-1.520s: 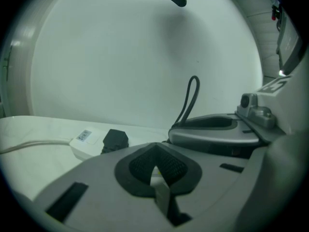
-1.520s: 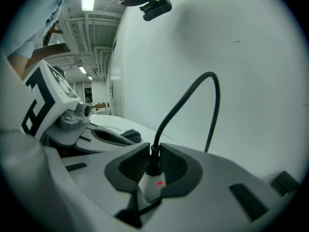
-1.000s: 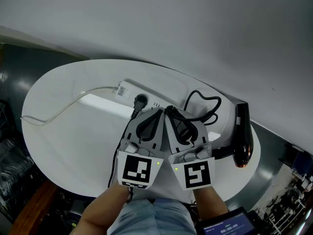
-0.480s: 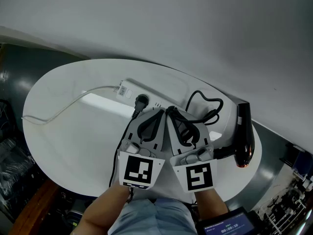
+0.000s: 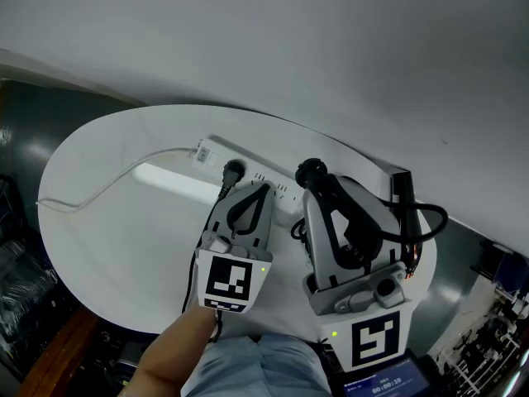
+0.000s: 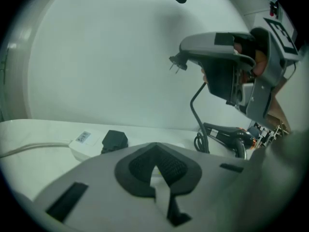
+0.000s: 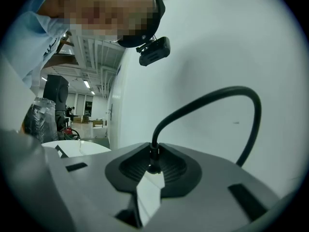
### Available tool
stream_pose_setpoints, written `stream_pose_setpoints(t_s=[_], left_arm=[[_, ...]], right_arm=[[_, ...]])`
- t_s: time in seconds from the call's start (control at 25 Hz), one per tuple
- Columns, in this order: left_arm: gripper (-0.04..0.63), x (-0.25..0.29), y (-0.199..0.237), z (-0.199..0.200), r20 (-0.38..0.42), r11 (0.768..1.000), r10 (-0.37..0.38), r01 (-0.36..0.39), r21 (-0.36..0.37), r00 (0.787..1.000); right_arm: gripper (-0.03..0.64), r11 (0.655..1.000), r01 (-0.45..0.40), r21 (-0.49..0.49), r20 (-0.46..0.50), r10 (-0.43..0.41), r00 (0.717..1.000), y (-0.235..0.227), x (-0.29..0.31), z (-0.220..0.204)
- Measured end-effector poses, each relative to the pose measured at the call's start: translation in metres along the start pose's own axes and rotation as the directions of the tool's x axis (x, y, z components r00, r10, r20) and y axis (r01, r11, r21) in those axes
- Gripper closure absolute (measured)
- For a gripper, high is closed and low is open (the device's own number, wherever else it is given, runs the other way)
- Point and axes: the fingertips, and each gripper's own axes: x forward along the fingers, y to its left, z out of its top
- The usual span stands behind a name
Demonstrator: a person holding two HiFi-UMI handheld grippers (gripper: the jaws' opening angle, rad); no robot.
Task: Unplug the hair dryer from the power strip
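A white oval table (image 5: 107, 222) stands against a plain pale grey wall (image 5: 331, 48), with dark floor (image 5: 33, 114) around it; the right gripper view shows a long lit hall (image 7: 84, 103) off to one side.

A long white power strip (image 5: 258, 169) lies across the far part of the table; a thin white cable (image 5: 169, 150) trails from the strip's left end toward the table's left edge; a small black plug (image 5: 234, 170) sits in a socket near that same end.

The left gripper (image 5: 250, 190) lies just in front of the strip, its jaws drawn together with nothing clasped between them; its tips reach the strip's near edge, but whether they press on it cannot be told.

The right gripper (image 5: 317, 182) is up in the air over the strip's right part, clenched on the hair dryer's round black plug (image 5: 311, 170); its jaws have just been tightening on that plug; the plug is clear of the strip, its two metal prongs (image 6: 175, 64) bare.

A black cord (image 7: 198, 101) arches up out of the plug; the glossy black hair dryer (image 5: 402, 190) lies to the right of the strip, mostly hidden behind the right gripper.

The strip's right end is covered as well; the table edge nearest the strip's front is hidden by both grippers and the person's forearm (image 5: 178, 346).
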Motion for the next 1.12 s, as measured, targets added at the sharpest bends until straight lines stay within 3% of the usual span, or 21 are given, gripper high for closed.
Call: stream_pose_setpoints(t_s=[0.32, 0.52, 0.64, 0.8, 0.88, 1.12], left_arm=[[0.597, 0.002, 0.001, -0.001, 0.003, 1.000, -0.003, 0.003, -0.003, 1.000], [0.597, 0.001, 0.003, -0.003, -0.007, 1.000, -0.006, 0.006, 0.009, 1.000], [0.597, -0.008, -0.001, 0.003, 0.003, 0.999, 0.006, -0.006, 0.033, 1.000], [0.597, -0.024, -0.006, 0.019, 0.050, 0.999, 0.023, -0.025, 0.045, 0.999], [0.597, -0.033, -0.012, 0.025, 0.063, 0.998, 0.024, -0.027, 0.054, 0.998], [0.597, -0.063, -0.032, 0.035, 0.095, 0.996, 0.038, -0.046, 0.074, 0.995]], right_arm=[[0.563, 1.000, 0.018, 0.019, -0.002, -0.018, 1.000, 0.001, -0.015, -0.002], [0.558, 0.998, 0.023, 0.062, -0.111, -0.016, 0.994, 0.000, -0.026, -0.044], [0.546, 0.996, 0.024, 0.087, -0.286, 0.002, 0.958, -0.001, -0.040, -0.103], [0.477, 0.980, 0.068, 0.187, -0.395, 0.012, 0.919, 0.002, -0.056, -0.151], [0.439, 0.978, 0.070, 0.198, -0.425, 0.021, 0.905, 0.005, -0.063, -0.161], [0.422, 0.972, 0.073, 0.224, -0.446, 0.036, 0.894, 0.014, -0.087, -0.165]])
